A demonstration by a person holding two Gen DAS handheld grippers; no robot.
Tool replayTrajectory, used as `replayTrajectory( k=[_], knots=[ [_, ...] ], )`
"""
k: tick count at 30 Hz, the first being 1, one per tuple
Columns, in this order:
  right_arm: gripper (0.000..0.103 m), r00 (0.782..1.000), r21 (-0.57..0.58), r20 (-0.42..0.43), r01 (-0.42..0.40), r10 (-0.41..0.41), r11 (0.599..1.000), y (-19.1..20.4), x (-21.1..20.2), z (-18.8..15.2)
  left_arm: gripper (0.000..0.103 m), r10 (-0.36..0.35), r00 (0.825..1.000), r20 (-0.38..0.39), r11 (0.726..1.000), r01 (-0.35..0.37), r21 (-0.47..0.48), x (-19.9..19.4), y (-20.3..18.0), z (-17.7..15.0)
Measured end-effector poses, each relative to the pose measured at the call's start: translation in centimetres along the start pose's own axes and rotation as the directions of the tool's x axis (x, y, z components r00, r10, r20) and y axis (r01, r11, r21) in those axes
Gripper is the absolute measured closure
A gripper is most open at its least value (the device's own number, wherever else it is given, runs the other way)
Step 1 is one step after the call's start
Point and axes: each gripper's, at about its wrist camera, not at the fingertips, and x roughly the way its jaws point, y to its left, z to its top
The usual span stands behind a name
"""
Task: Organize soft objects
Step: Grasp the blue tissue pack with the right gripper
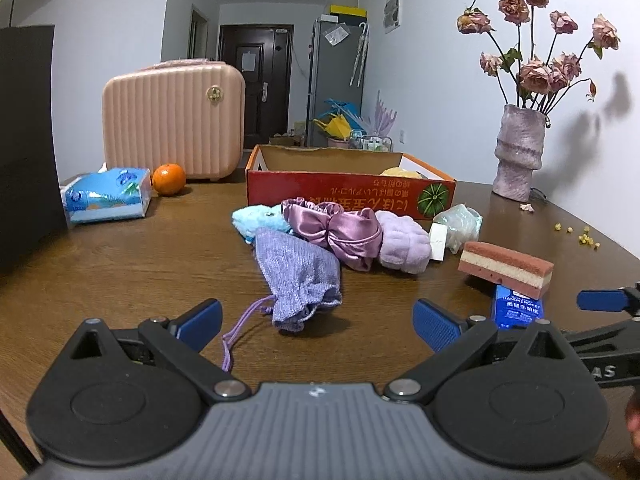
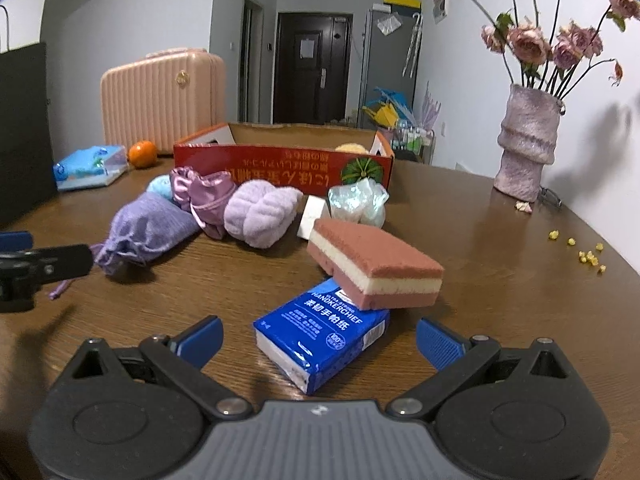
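- Brown wood, that was the bench [image 1: 140, 264], with a heap of soft things strewn across its middle.
- The left claw [image 1: 316, 322] hung wide apart and empty, just short of the lilac drawstring pouch [image 1: 296, 276], whose cord trailed toward it.
- The right claw [image 2: 320, 340] also stood spread and empty, its blue fingers flanking the near end of the blue handkerchief pack [image 2: 320, 330] without touching it.
- The pink-and-cream sponge [image 2: 376, 268] leaned tilted on that pack's far end.
- Behind them sat the satin scrunchie [image 1: 336, 228], a fluffy lilac cloth [image 1: 404, 242], a light blue fluffy cloth [image 1: 256, 220] and a crinkled clear bag [image 1: 460, 224].
- All lay just in front of the red cardboard box [image 1: 344, 192], something yellow peeping inside.
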Motion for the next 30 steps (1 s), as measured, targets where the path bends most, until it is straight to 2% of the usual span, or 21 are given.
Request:
replayTrajectory(
  k=[10,15,21,30],
  knots=[
    [0.002,0.996,0.018,-0.082,0.023,-0.022,1.000,-0.1,3.8,0.7,0.000,-0.005,1.000,-0.018,1.000,0.004,-0.016,0.4,0.3,-0.1],
    [0.015,0.995,0.019,-0.098,0.005,-0.003,1.000,-0.1,4.3,0.4,0.000,-0.003,1.000,-0.026,1.000,0.003,-0.018,0.6,0.3,-0.2],
    [0.023,0.997,0.014,-0.078,-0.018,0.019,1.000,0.1,3.8,0.2,0.000,-0.002,1.000,-0.029,1.000,0.001,-0.027,0.6,0.4,-0.2],
    [0.025,0.995,0.035,-0.009,-0.095,0.095,0.995,0.5,1.7,0.0,0.000,0.000,0.999,-0.033,1.000,-0.001,-0.030,0.6,0.3,-0.2]
  ],
)
